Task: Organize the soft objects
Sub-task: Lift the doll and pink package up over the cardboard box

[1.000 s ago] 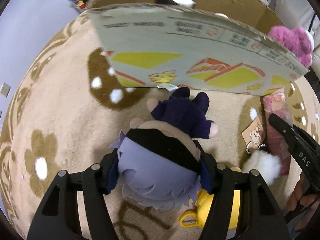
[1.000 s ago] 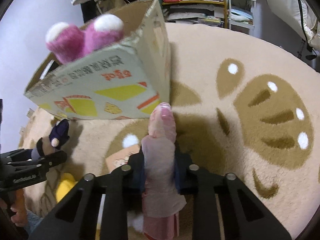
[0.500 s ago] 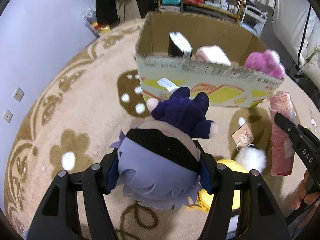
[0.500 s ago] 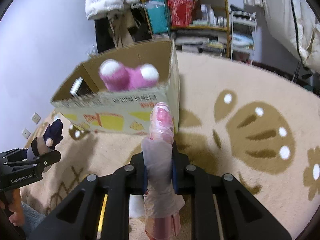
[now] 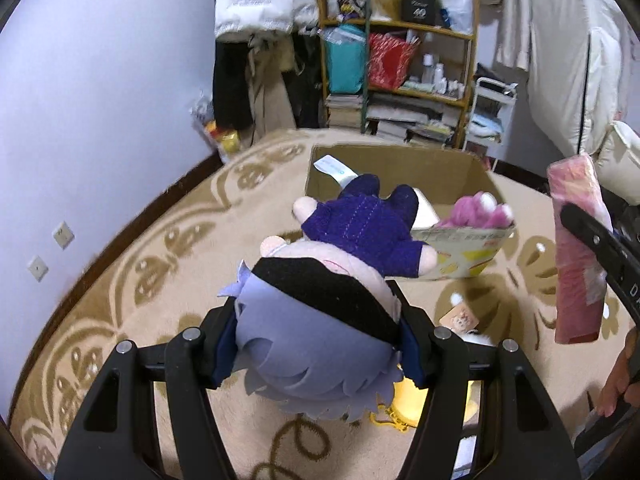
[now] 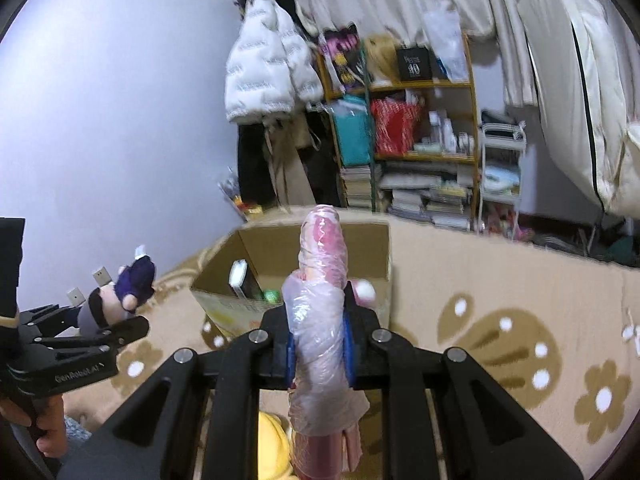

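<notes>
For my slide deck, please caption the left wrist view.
Left gripper clamps a plush doll above the rug, facing an open cardboard box.

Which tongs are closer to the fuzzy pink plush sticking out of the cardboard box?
Probably the right. The right tongs, gripping a plastic-wrapped pink roll, sit just before the fuzzy pink plush. The left tongs, holding a lavender-haired doll, hang off to its left.
</notes>
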Action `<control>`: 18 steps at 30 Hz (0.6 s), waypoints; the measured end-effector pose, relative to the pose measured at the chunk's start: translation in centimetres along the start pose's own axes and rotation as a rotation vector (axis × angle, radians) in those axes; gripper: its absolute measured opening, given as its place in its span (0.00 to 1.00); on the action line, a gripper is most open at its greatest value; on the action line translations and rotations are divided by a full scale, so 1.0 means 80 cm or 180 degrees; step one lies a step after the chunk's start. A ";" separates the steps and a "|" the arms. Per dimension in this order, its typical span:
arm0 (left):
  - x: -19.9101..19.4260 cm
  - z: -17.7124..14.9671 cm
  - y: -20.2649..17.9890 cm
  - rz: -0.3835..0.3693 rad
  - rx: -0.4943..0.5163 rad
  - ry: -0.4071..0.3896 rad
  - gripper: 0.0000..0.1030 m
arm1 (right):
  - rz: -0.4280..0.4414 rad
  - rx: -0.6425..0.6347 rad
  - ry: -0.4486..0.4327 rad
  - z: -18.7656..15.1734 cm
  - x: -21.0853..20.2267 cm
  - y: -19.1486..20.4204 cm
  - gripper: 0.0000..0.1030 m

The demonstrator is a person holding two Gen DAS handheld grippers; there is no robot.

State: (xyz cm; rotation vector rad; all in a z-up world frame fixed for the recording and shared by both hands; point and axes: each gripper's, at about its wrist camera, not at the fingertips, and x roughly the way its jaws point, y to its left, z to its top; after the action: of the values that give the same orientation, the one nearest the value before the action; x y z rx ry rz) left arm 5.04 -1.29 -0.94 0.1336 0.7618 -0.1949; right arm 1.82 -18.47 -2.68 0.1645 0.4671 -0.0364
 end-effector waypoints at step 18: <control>-0.001 0.065 -0.022 -0.0026 0.0197 -0.0706 0.62 | 0.0175 -0.0355 -0.0402 0.064 0.014 0.029 0.18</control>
State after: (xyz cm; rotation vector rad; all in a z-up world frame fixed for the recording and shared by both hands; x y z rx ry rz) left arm 8.12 -4.00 2.76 0.1648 0.5358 -0.2369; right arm 5.24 -17.06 1.68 0.0649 0.3376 0.0332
